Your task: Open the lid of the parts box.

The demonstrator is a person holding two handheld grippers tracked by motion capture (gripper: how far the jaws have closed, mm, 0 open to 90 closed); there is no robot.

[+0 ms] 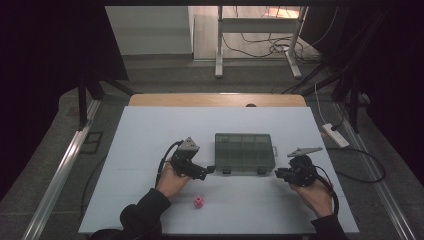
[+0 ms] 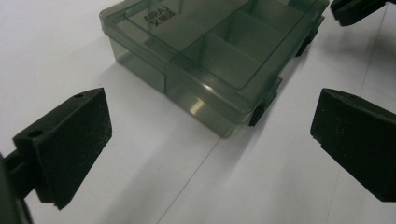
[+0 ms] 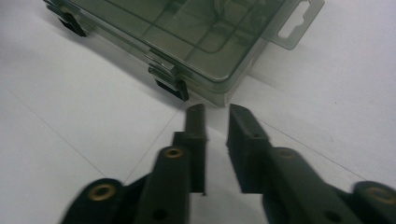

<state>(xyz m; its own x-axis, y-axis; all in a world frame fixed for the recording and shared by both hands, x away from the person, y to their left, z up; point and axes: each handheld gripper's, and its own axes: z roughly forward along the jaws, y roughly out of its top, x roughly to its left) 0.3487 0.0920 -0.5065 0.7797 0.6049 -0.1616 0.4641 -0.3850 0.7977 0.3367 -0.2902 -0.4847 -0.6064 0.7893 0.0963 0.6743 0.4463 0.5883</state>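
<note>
Worktop [image 1: 150, 130]: white, carries everything you need. Box [image 1: 245, 152]: smoky, compartmented, lid shut and both latches down, lying between your two tongs; opening looks not yet begun. Left tongs [image 1: 206, 173]: jaws wide, empty, just short of the box's near left corner. Right tongs [image 1: 278, 173]: jaws narrow, nothing between them, tips just before the right latch [image 3: 172, 88]. Bead [image 1: 198, 202]: pink, behind the left tongs, untouched.

Box [image 2: 219, 51] – smoky clear plastic, glossy; tabletop [image 1: 150, 130] matt white.
</note>
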